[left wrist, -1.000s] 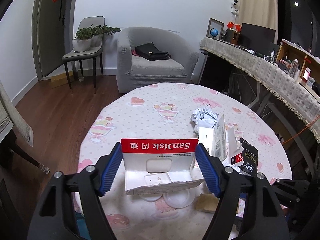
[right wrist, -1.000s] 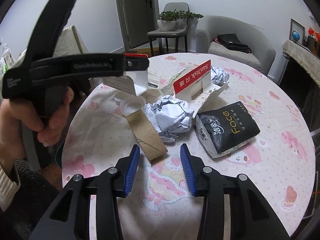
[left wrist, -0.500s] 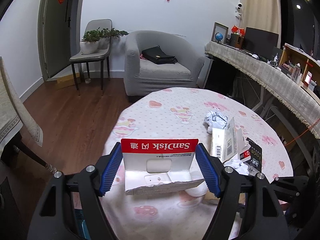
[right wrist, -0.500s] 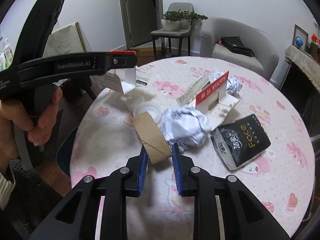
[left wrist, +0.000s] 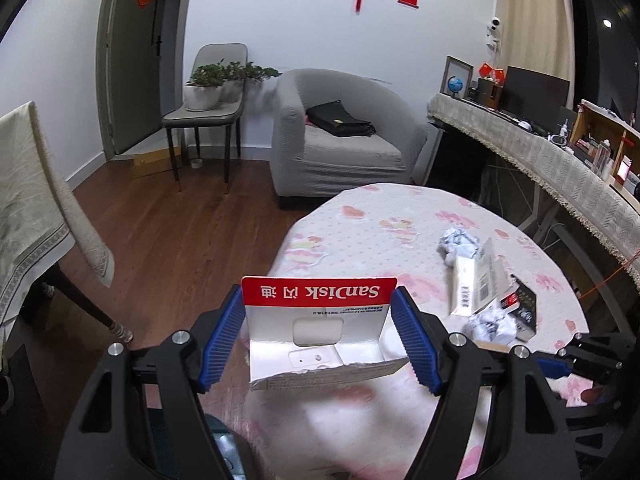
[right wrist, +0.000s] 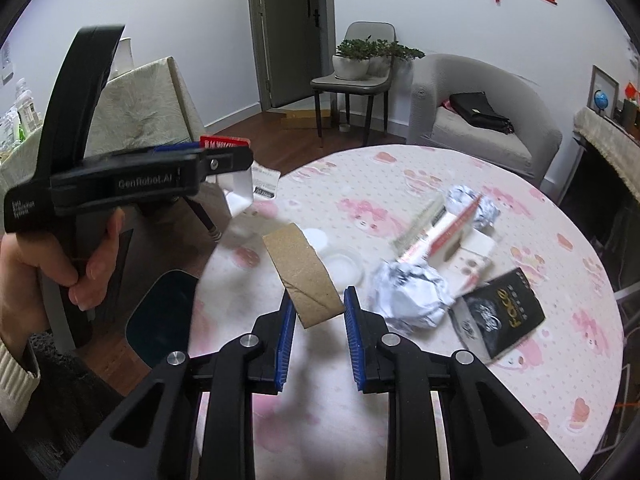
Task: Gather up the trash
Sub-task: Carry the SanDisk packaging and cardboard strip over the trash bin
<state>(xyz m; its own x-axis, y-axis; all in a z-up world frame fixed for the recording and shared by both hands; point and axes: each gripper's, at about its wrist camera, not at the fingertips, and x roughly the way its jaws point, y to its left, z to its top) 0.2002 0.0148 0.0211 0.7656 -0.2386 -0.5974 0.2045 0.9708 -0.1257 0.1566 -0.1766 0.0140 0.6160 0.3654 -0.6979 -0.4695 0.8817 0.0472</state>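
Note:
My left gripper (left wrist: 319,322) is shut on a red and white SanDisk card package (left wrist: 320,320) and holds it above the table's left edge. It also shows in the right wrist view (right wrist: 224,160). My right gripper (right wrist: 318,306) is shut on a brown cardboard piece (right wrist: 304,276) and holds it above the table. On the round table with the pink-printed cloth (right wrist: 400,168) lie a crumpled paper ball (right wrist: 412,294), a black Face pouch (right wrist: 500,316), a second SanDisk package (right wrist: 444,232), a foil ball (right wrist: 472,206) and a clear plastic lid (right wrist: 340,264).
A dark bin (right wrist: 160,316) stands on the floor left of the table, below my left gripper. A cloth-covered chair (left wrist: 32,208) is to the left. A grey armchair (left wrist: 340,140) and a chair with plants (left wrist: 208,96) stand behind the table.
My left gripper has carried the SanDisk package back and left, off the table's middle toward its edge. My right gripper has closed on the cardboard piece and lifted it.

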